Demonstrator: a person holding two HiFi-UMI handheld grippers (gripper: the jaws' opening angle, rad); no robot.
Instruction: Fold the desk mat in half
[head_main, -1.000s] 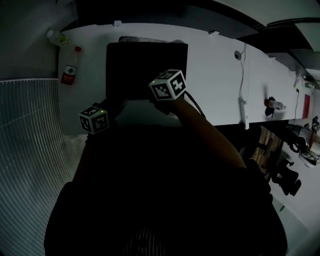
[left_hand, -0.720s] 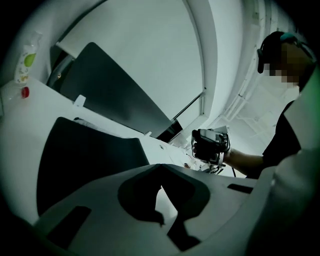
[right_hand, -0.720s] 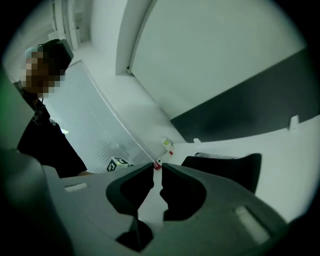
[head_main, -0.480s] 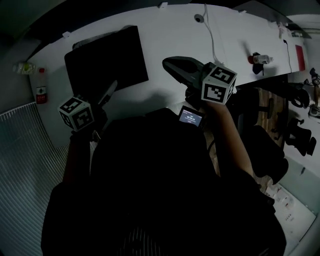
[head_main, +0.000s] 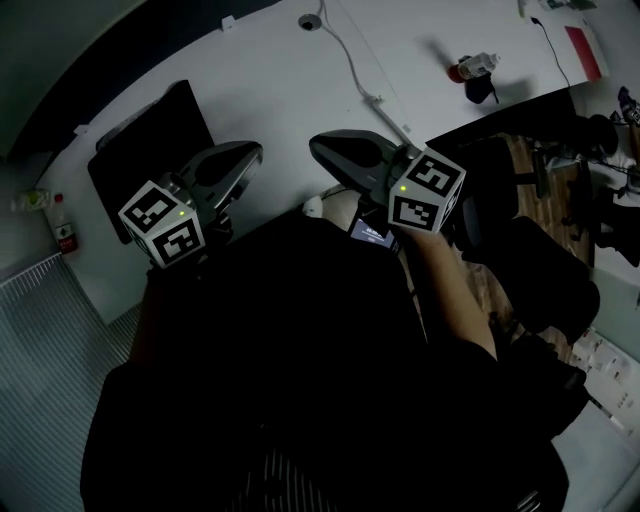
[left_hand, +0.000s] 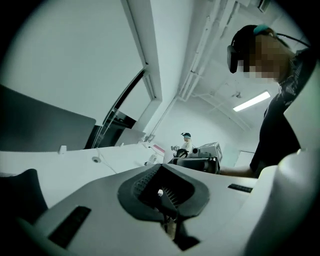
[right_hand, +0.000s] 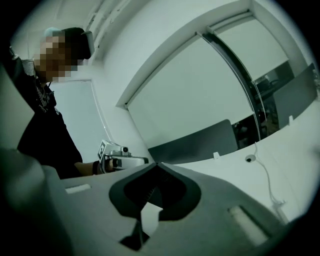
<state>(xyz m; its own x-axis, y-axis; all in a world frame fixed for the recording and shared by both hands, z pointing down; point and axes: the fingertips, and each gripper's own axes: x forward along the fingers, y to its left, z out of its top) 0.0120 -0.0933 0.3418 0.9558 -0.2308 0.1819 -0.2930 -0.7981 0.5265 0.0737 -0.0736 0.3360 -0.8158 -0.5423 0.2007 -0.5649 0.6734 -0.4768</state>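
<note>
The black desk mat (head_main: 150, 150) lies flat on the white table (head_main: 290, 90) at the far left of the head view. Both grippers are raised off it, close to the person's chest, with their jaws pointing away over the table. My left gripper (head_main: 235, 165) is shut and holds nothing; in the left gripper view its tips (left_hand: 161, 170) meet. The jaws of my right gripper (head_main: 345, 155) are also shut and empty, and they touch in the right gripper view (right_hand: 156, 165). Each gripper view shows the other gripper beside it: the right gripper (left_hand: 202, 156) and the left gripper (right_hand: 117, 159).
A red-labelled bottle (head_main: 62, 225) stands at the table's left end. A white cable (head_main: 360, 75) crosses the table, and a red-and-white item (head_main: 475, 65) lies at the far right. A black office chair (head_main: 520, 240) stands to the right. Ribbed flooring (head_main: 45, 380) lies to the left.
Both grippers have come up from the mat's near edge toward the chest. The head view has swung right, so the mat now sits at the far left.
</note>
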